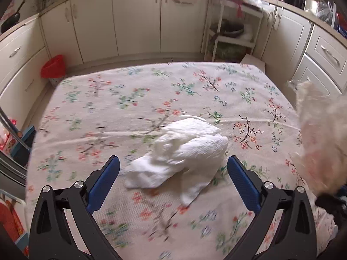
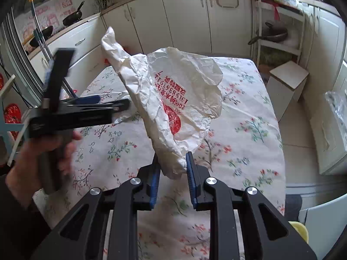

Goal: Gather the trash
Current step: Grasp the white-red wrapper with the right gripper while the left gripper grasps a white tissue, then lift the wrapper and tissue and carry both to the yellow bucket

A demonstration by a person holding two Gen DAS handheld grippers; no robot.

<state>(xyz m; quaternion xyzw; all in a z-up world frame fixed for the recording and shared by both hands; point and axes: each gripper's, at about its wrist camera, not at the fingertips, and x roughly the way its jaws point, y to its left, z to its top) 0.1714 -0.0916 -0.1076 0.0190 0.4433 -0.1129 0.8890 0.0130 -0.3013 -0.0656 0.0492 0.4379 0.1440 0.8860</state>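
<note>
A crumpled white tissue [image 1: 184,151] lies on the floral tablecloth [image 1: 130,99]. In the left wrist view my left gripper [image 1: 173,160] stands open around the tissue's near end, and its blue pads [image 1: 104,182] are clear of it. My right gripper [image 2: 172,162] is shut on the lower end of a crumpled white bag with red print [image 2: 173,95] and holds it up above the table. That bag is a blur at the right edge [image 1: 321,140] of the left wrist view. The right wrist view has a hand [image 2: 43,151] carrying the left gripper [image 2: 112,101] at the left.
A bin lined in red [image 1: 53,68] stands on the floor beyond the table's far left corner. A white shelf rack [image 1: 234,28] and a white stool [image 2: 286,82] stand past the far right corner. Cream cabinets [image 1: 134,21] line the walls.
</note>
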